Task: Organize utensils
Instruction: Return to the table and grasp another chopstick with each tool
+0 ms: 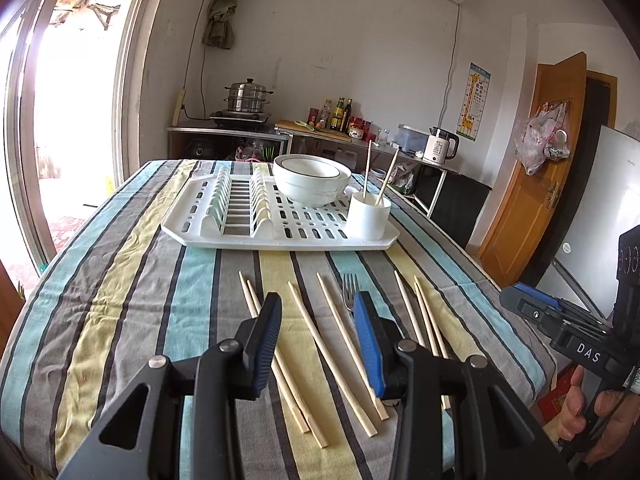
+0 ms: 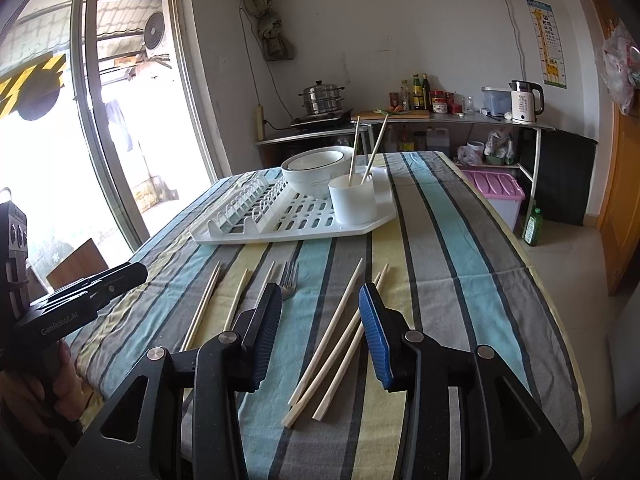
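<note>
Left wrist view: the left gripper (image 1: 318, 312) hangs with its jaws partly apart and nothing between them, above pale wooden chopsticks (image 1: 332, 344) and a metal fork (image 1: 350, 290) lying loose on the striped tablecloth (image 1: 120, 300), on the near side of the white slotted plastic dish rack (image 1: 280, 236). On the rack stand white ceramic bowls (image 1: 310, 180) and a white cylindrical cup (image 1: 368, 216) with two chopsticks in it.

Right wrist view: the right gripper (image 2: 320, 312), likewise half open and empty, hangs over three chopsticks (image 2: 332, 356) near the rack (image 2: 288, 224).

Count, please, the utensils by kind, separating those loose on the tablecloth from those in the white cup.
Loose chopsticks on the tablecloth: 7
Standing chopsticks in the white cup: 2
Fork: 1
Total: 10
</note>
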`<action>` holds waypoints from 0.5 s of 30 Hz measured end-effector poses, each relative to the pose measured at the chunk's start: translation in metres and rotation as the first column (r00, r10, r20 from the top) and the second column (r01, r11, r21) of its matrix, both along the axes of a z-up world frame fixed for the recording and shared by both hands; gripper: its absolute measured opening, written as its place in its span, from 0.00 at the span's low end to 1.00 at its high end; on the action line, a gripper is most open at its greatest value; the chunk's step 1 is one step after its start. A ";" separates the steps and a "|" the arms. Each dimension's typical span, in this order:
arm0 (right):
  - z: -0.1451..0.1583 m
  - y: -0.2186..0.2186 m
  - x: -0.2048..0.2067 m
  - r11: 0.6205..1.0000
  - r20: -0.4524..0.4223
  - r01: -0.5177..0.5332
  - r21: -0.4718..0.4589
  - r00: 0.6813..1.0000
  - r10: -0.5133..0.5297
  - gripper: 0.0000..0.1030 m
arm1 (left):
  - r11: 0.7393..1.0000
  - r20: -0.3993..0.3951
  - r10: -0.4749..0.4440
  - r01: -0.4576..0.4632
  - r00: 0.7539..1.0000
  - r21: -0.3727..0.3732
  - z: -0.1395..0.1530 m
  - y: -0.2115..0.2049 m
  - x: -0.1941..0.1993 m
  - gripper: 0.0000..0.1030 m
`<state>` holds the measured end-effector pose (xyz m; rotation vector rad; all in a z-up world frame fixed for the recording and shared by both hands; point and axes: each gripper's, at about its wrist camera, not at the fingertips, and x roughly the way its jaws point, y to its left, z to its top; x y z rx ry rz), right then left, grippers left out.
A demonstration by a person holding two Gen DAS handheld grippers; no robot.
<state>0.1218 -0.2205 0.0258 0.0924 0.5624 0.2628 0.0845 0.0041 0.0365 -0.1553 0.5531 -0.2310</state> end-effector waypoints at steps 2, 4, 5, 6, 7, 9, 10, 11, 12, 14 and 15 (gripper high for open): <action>-0.003 0.000 0.000 1.000 -0.009 0.002 0.000 1.000 -0.002 0.40 | 1.000 -0.017 0.002 -0.002 1.000 0.007 -0.006 0.001 -0.003 0.38; -0.005 -0.001 0.001 1.000 -0.019 0.002 0.003 1.000 -0.002 0.40 | 1.000 -0.030 0.001 -0.001 1.000 0.011 -0.010 0.001 -0.003 0.38; -0.006 -0.001 0.002 1.000 -0.022 0.001 0.007 1.000 -0.001 0.40 | 1.000 -0.036 0.001 0.000 0.999 0.015 -0.012 0.000 -0.003 0.38; -0.007 0.000 0.003 1.000 -0.024 0.003 0.005 1.000 -0.003 0.40 | 1.000 -0.040 0.002 -0.001 0.999 0.018 -0.013 -0.001 -0.002 0.38; -0.008 0.000 0.004 1.000 -0.026 0.004 0.003 1.000 -0.004 0.40 | 1.000 -0.043 0.002 -0.002 0.999 0.019 -0.014 -0.001 -0.002 0.38; -0.009 0.000 0.006 1.000 -0.034 0.004 0.004 0.999 -0.004 0.40 | 1.000 -0.053 -0.001 0.002 0.999 0.014 -0.016 -0.001 0.000 0.38; -0.010 0.000 0.007 1.000 -0.037 0.004 0.003 0.999 -0.004 0.40 | 1.000 -0.056 -0.003 0.004 0.998 0.012 -0.017 -0.001 0.001 0.38; -0.011 0.001 0.007 1.000 -0.040 0.005 0.002 0.999 -0.005 0.40 | 1.000 -0.060 -0.004 0.005 0.998 0.014 -0.018 -0.002 0.002 0.37; -0.012 0.001 0.010 1.000 -0.045 0.005 0.000 0.999 -0.005 0.40 | 1.000 -0.063 -0.004 0.005 0.998 0.015 -0.019 -0.002 0.003 0.36; -0.014 0.001 0.012 1.000 -0.054 0.002 0.001 0.999 -0.002 0.40 | 1.000 -0.081 -0.006 0.007 0.997 0.012 -0.022 -0.001 0.008 0.34; -0.015 0.002 0.013 1.000 -0.057 0.002 -0.001 0.998 -0.002 0.40 | 1.000 -0.091 -0.003 0.004 0.996 0.011 -0.024 0.000 0.011 0.32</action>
